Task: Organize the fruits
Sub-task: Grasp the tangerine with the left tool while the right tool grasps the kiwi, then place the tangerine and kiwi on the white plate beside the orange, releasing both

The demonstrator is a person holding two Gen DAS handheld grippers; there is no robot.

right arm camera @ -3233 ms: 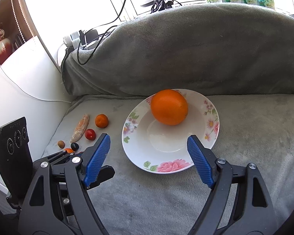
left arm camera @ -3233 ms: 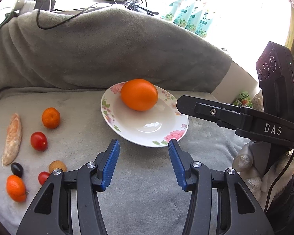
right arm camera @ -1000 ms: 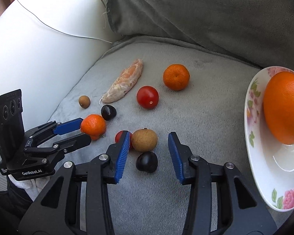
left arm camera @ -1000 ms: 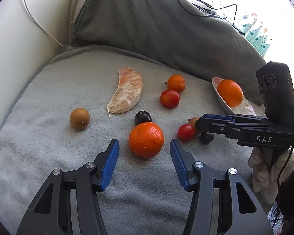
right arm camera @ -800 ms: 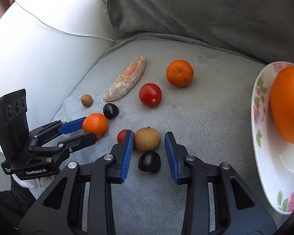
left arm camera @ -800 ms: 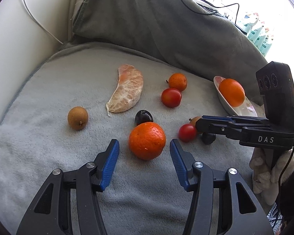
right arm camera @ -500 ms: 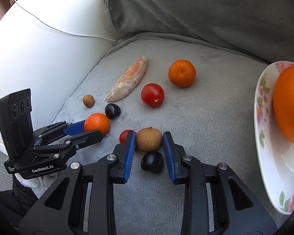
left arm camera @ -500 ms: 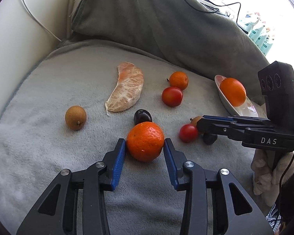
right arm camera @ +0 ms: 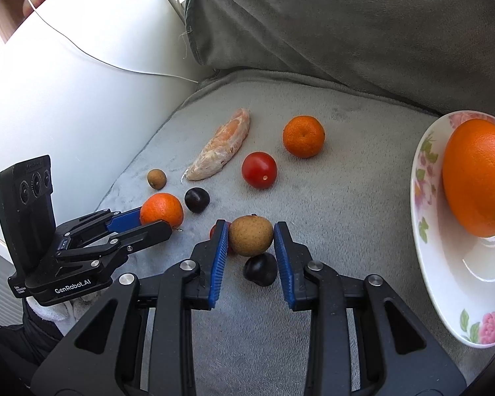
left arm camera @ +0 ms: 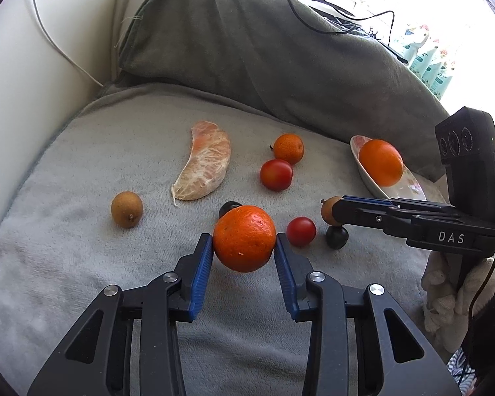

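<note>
The left gripper (left arm camera: 244, 254) is clamping a mandarin (left arm camera: 244, 238) between its blue pads, and that fruit is hiding most of a dark plum (left arm camera: 229, 207) just behind it. The right gripper (right arm camera: 250, 244) is gripping a brown longan (right arm camera: 250, 235), its jaws pressing both sides; a cherry tomato (right arm camera: 212, 231) is showing only as a red sliver behind the left finger, and another dark plum (right arm camera: 260, 269) is lying just nearer, under the jaws. At the right, the floral plate (right arm camera: 427, 231) holding a large orange (right arm camera: 477, 178) is being cut off by the frame edge. A peeled citrus segment (right arm camera: 219, 153) is lying farther back on the grey blanket (right arm camera: 346, 198).
</note>
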